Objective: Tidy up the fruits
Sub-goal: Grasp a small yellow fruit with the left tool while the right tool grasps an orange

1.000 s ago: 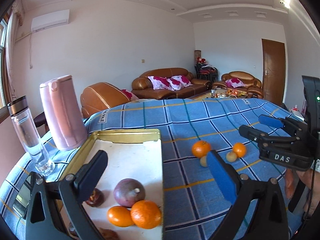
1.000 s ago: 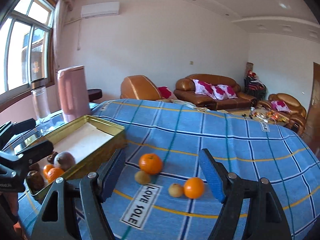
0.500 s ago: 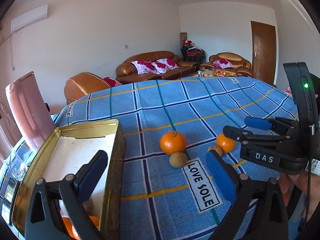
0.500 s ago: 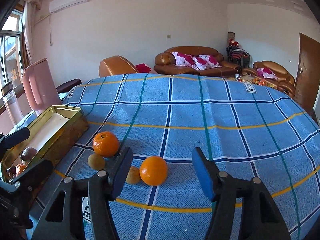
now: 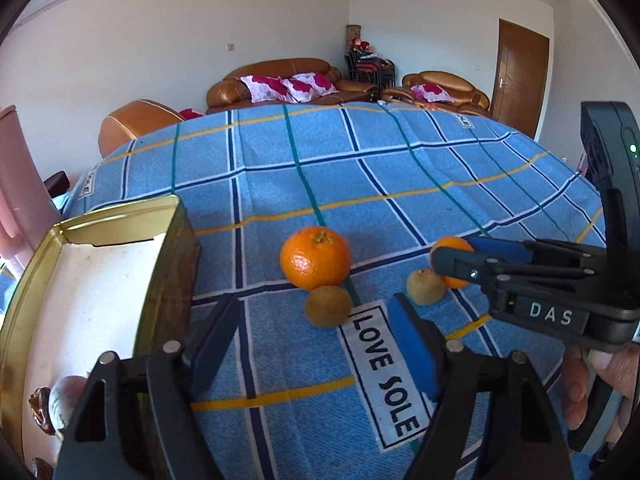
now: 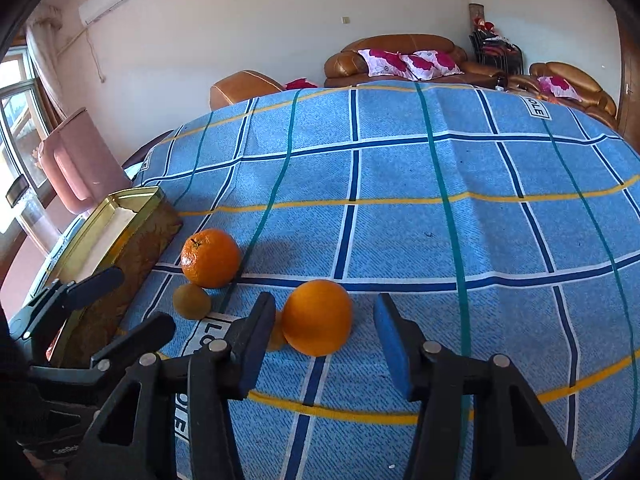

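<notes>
- Ahead, a smooth orange (image 6: 317,323) is seen between the right gripper (image 6: 320,344) fingers, which have just been closing, untouched by either.
- A small brown fruit (image 5: 328,306) lies just beyond the left gripper (image 5: 316,344) fingers, likewise closing, nothing held.

Tin (image 5: 176,216) left on counter (image 5: 360,184); right of it stemmed mandarin (image 5: 315,257), kiwi (image 5: 328,306) touching in front.

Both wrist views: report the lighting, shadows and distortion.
Left wrist view: daylight, sharp focus; fisheye bends the cloth grid and darkens the corners. Right wrist view: bright window at left; a soft shadow falls on the cloth right of the stemmed orange; same barrel bend, and the right gripper looms large.
</notes>
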